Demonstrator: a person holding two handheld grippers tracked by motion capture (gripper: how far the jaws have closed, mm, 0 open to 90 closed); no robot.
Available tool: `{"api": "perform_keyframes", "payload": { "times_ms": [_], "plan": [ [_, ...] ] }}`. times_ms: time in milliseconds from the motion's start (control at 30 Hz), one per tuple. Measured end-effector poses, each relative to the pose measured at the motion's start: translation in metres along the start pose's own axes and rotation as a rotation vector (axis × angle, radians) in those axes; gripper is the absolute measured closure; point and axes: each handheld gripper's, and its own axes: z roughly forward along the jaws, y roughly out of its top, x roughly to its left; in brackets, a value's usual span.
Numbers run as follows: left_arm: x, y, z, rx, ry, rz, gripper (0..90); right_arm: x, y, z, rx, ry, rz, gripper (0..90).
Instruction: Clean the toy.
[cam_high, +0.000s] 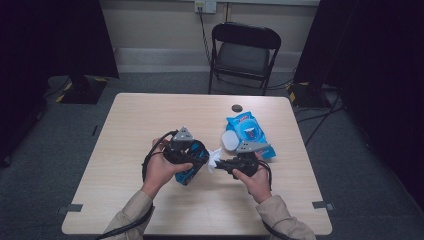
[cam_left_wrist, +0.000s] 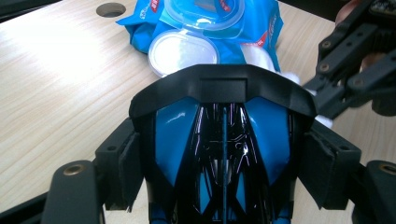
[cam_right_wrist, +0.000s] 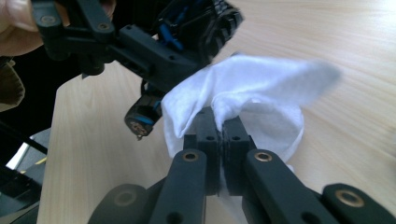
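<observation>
Glossy blue-and-black toy car (cam_left_wrist: 223, 140) and crumpled white wipe (cam_right_wrist: 243, 88) held together above the pale wooden worktop (cam_high: 150, 115).
Left hand-held gripper (cam_left_wrist: 224, 154) clamps the car's flanks; right hand-held gripper (cam_right_wrist: 219, 128) is pinched tight on the wipe beside it. Behind lies an open blue wipe pack (cam_high: 247, 131), partly blocked by the grippers; the car's underside is hidden.

Light wood-grain rectangular table (cam_high: 150, 115). On it: a blue plastic wet-wipe pack (cam_high: 248, 131) (white oval lid flipped open), right of table centre. A small dark round disc (cam_high: 236, 107) sits just beyond the pack, toward the far edge.
</observation>
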Motion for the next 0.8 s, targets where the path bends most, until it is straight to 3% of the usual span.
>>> {"api": "perform_keyframes", "payload": {
  "times_ms": [267,800],
  "plan": [
    [0.001,-0.002,-0.003,0.007,0.000,-0.002,25.3,-0.009,0.010,-0.016,-0.062,-0.034,0.023,89.0],
    [-0.001,-0.006,0.000,0.036,-0.008,0.008,25.3,-0.011,0.046,-0.035,-0.140,-0.050,0.014,89.1]
  ]
}}
